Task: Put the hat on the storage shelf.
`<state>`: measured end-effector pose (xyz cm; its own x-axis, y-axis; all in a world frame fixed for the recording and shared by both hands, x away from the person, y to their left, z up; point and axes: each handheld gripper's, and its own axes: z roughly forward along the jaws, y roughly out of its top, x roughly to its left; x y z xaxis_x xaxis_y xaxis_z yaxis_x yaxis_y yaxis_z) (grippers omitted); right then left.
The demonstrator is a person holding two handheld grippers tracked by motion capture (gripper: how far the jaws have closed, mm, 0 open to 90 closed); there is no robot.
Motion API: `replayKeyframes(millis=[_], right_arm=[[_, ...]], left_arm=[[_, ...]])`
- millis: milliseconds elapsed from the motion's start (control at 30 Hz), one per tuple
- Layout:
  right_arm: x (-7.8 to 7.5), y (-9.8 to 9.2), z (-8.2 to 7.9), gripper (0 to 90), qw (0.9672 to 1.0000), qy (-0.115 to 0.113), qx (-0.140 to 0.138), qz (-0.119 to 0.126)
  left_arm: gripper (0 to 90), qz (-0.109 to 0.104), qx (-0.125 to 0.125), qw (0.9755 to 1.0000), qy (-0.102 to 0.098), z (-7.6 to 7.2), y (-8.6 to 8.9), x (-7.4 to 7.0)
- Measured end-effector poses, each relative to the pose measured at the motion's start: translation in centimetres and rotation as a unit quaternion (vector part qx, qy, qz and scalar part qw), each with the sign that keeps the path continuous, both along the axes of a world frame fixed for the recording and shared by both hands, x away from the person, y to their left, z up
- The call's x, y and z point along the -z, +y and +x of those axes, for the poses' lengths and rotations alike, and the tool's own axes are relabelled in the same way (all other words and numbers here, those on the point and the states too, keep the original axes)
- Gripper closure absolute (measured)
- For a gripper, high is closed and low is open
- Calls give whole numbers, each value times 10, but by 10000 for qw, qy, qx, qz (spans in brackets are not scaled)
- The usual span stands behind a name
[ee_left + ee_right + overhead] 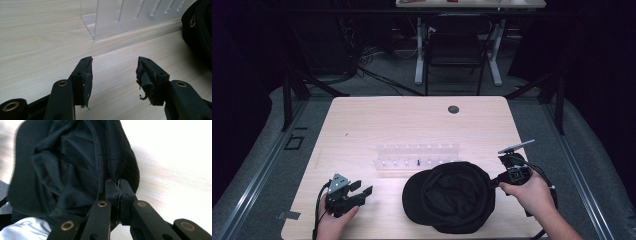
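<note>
Cap: black fabric baseball cap (451, 196), lying crown-down with its hollow upward on the pale wooden worktop (362, 120), near the front edge, right of centre.
Cap axis: brim (412, 195) points toward the person's left, back rim toward the right.
Right claw (493, 183): clenched on the cap's back rim (115, 170), the fabric edge pinched between its pads.
Left claw (362, 192): released, nothing between its pads, resting low over the worktop.
Key relation: the brim lies just beyond the left claw's tips, toward the right hand; the left hand is nearer the brim.
Behind the cap: clear acrylic slotted rack (417, 157), just beside the crown.
</note>
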<state>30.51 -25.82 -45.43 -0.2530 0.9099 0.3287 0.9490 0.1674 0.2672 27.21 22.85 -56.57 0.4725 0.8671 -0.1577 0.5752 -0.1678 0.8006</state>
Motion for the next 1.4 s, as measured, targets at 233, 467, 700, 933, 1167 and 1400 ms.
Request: replayKeyframes(millis=[233, 467, 700, 933, 1167, 1400], right_arm=[[-15, 1, -3, 884, 9998, -11, -66, 189], [-29, 2, -4, 885, 9979, 17, -99, 637], [-40, 7, -6, 885, 9956, 68, -155, 919], [-52, 13, -4, 885, 9935, 247, -140, 1102], [-64, 16, -2, 887, 9856, 217, -122, 1672], [-72, 16, -2, 887, 9810, 171, -80, 1933]], left_arm=[[469, 24, 16, 10000, 23, 0, -1, 0], [469, 27, 14, 10000, 28, 0, -1, 1], [469, 29, 20, 10000, 42, 0, -1, 1], [470, 17, 21, 10000, 33, 1, -2, 2], [469, 27, 23, 10000, 39, 0, -1, 1], [469, 26, 20, 10000, 42, 1, -1, 1]])
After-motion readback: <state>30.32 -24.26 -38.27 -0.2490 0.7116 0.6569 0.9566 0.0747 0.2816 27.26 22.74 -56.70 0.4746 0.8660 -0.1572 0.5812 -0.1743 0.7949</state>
